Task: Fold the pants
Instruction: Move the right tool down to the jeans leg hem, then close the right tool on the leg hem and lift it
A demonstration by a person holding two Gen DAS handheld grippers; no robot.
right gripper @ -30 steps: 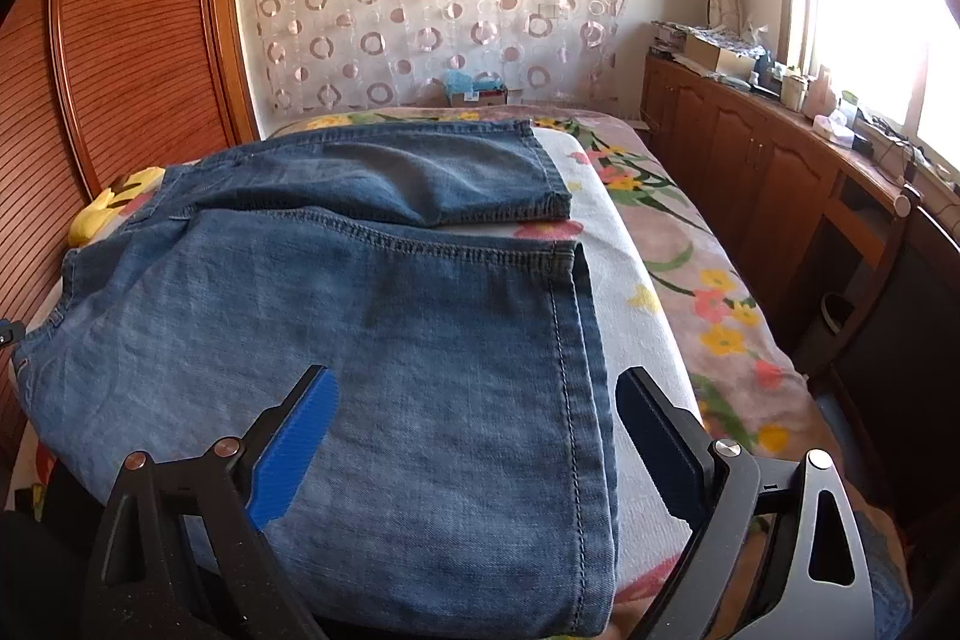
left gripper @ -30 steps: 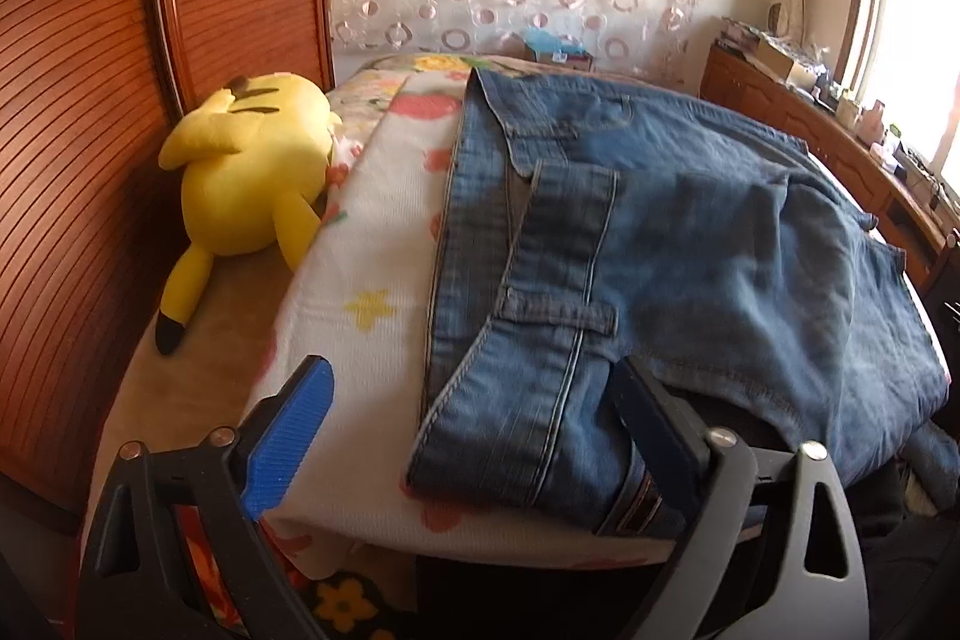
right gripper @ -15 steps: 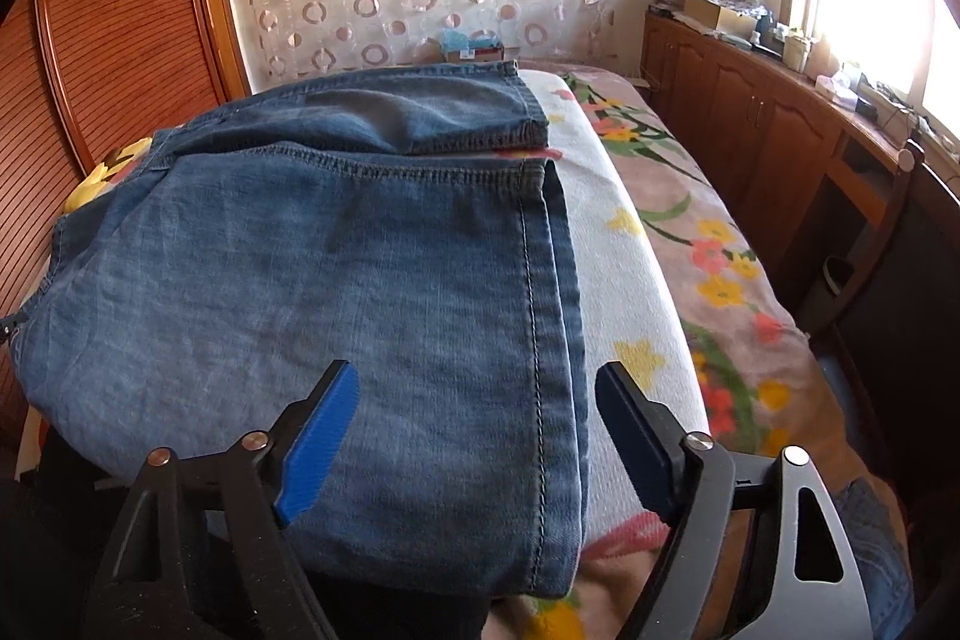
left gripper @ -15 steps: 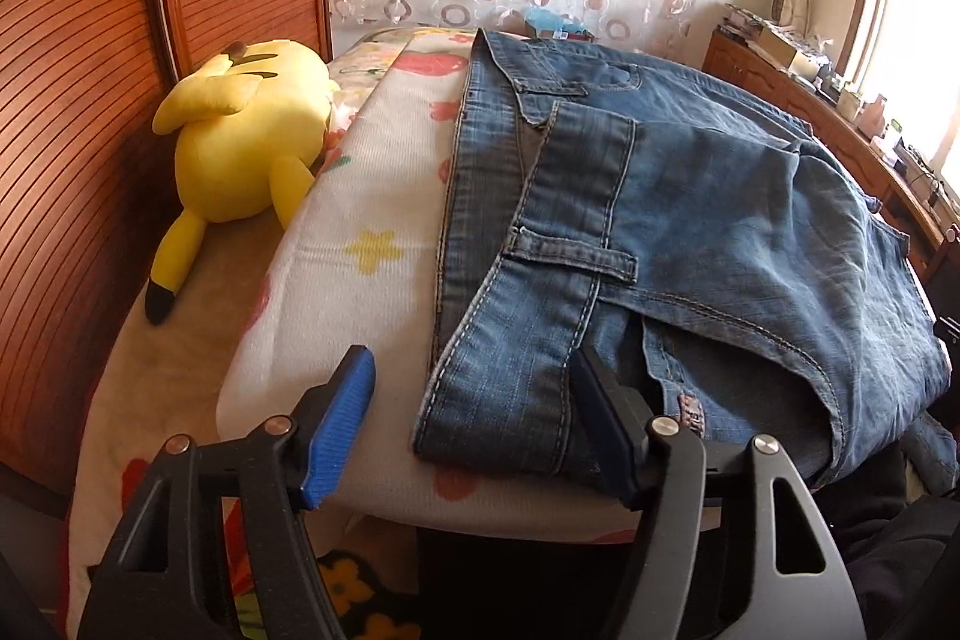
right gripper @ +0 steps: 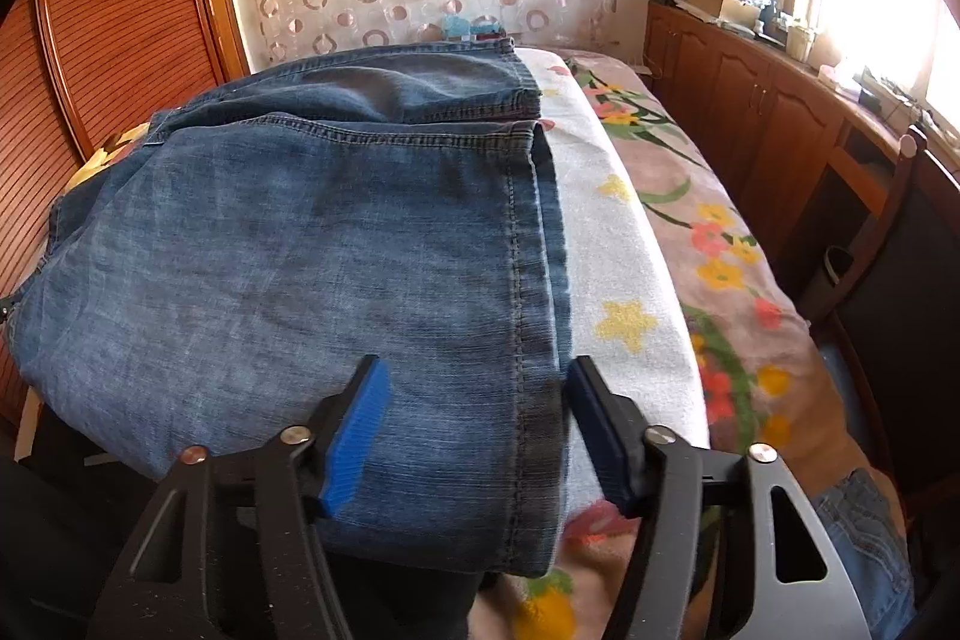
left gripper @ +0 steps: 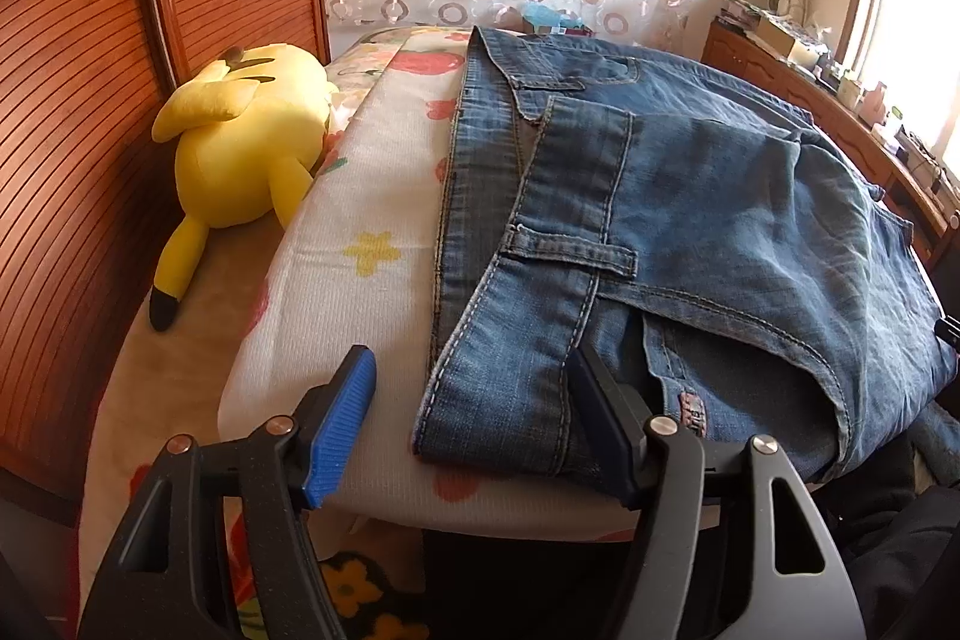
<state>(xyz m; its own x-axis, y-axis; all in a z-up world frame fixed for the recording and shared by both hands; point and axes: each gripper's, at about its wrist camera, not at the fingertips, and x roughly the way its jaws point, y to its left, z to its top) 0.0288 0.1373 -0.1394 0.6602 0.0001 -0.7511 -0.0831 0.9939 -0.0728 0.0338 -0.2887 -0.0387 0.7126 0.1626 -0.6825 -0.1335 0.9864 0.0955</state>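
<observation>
With the faded blue denim pants [left gripper: 690, 220] folded on the white flowered bed cover [left gripper: 354, 244], both tools' jaws have just been closing, the left tool [left gripper: 474, 421] astride the waistband corner, the right tool [right gripper: 477, 427] astride the side seam, neither pad yet pressing, so either may pinch only the top layer and pull the fold apart.

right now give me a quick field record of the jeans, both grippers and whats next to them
jeans: folded, lying on white floral cloth
left gripper: jaws just closing, straddling waistband corner, pads not pressing yet
right gripper: jaws just closing, straddling seamed leg edge, not clamped
plush toy: yellow, left of the cloth, apart from jeans
</observation>
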